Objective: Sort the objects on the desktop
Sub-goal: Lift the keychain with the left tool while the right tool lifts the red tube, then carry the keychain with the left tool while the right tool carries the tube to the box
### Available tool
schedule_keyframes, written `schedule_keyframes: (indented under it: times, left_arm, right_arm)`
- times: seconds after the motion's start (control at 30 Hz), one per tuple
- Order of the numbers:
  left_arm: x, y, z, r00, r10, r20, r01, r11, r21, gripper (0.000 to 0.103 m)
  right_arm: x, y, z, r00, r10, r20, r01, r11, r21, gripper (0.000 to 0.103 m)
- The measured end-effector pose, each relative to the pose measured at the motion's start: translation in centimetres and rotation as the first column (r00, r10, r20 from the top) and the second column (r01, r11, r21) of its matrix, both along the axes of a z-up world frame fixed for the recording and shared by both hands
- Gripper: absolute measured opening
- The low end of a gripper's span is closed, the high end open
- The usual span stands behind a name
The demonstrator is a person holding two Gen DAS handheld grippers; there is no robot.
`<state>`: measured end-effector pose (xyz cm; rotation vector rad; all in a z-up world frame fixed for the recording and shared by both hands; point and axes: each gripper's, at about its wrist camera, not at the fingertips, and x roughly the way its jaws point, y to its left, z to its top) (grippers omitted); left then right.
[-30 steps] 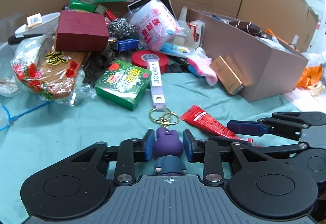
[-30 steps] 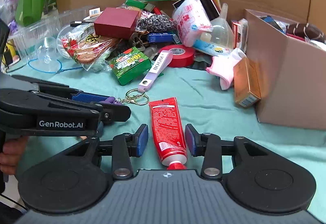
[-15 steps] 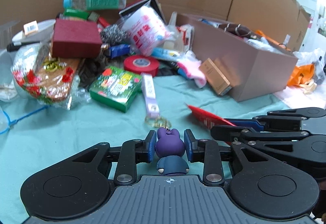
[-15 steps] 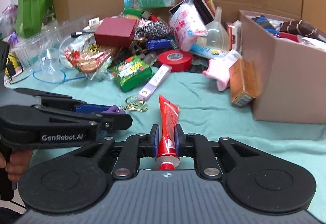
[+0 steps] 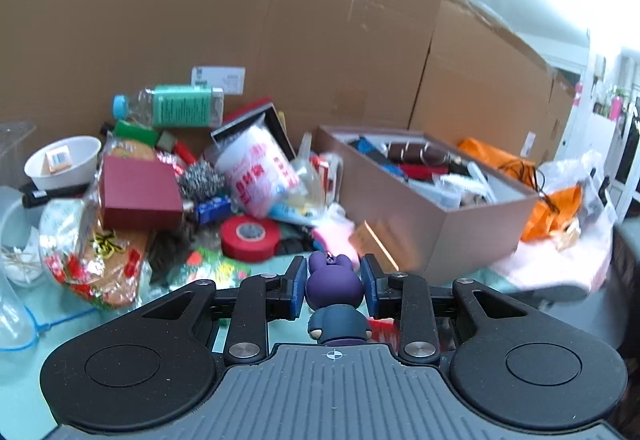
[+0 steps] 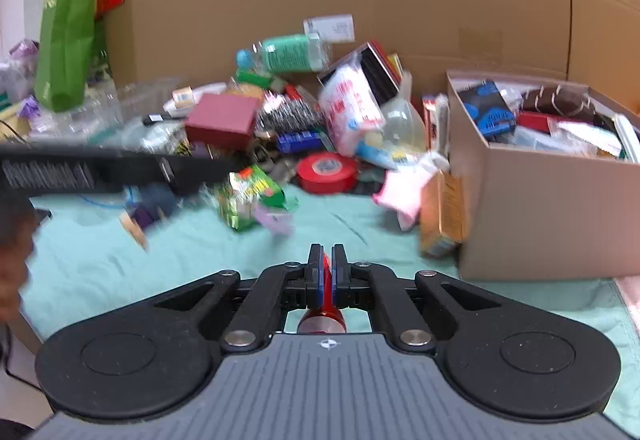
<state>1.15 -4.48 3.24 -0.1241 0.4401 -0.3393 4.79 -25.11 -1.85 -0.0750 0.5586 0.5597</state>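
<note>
My left gripper is shut on a purple bunny keychain figure, lifted off the teal cloth; its strap hangs out of sight below. In the right wrist view the left gripper is a blurred black bar at the left, with the purple figure and lilac strap hanging under it. My right gripper is shut on a red tube, held above the cloth. The brown sorting box, full of items, stands right of the pile; it also shows in the right wrist view.
A pile lies at the back: red tape roll, maroon box, green packet, bottle, white bowl, small tan carton against the box. Cardboard walls stand behind. Orange bags lie at the right.
Both grippers have risen off the cloth with their objects and tilted upward. The keychain strap has left the table. The right jaws have closed tighter on the tube.
</note>
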Motion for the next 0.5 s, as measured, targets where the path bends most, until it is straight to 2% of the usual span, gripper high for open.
schedule_keyframes:
  times: [0.1, 0.23, 0.33, 0.5]
  left_arm:
    - [0.2, 0.2, 0.4, 1.000, -0.002, -0.003, 0.002, 1.000, -0.027, 0.027]
    - [0.5, 0.5, 0.5, 1.000, 0.010, -0.002, -0.010, 1.000, -0.029, 0.027]
    - [0.5, 0.5, 0.4, 1.000, 0.008, -0.004, -0.008, 0.999, -0.035, 0.027]
    - [0.9, 0.2, 0.5, 1.000, -0.001, -0.012, 0.001, 0.999, -0.033, 0.027]
  right_arm:
    - [0.2, -0.1, -1.1, 0.999, -0.002, -0.045, 0.002, 1.000, -0.003, 0.004]
    - [0.3, -0.1, -1.5, 0.999, -0.024, -0.041, 0.023, 1.000, -0.019, 0.005]
    - [0.8, -0.1, -2.2, 0.997, -0.033, -0.074, 0.029, 0.998, -0.047, 0.010]
    - [1.2, 0.0, -2.7, 0.996, -0.013, -0.090, 0.010, 0.999, -0.031, 0.008]
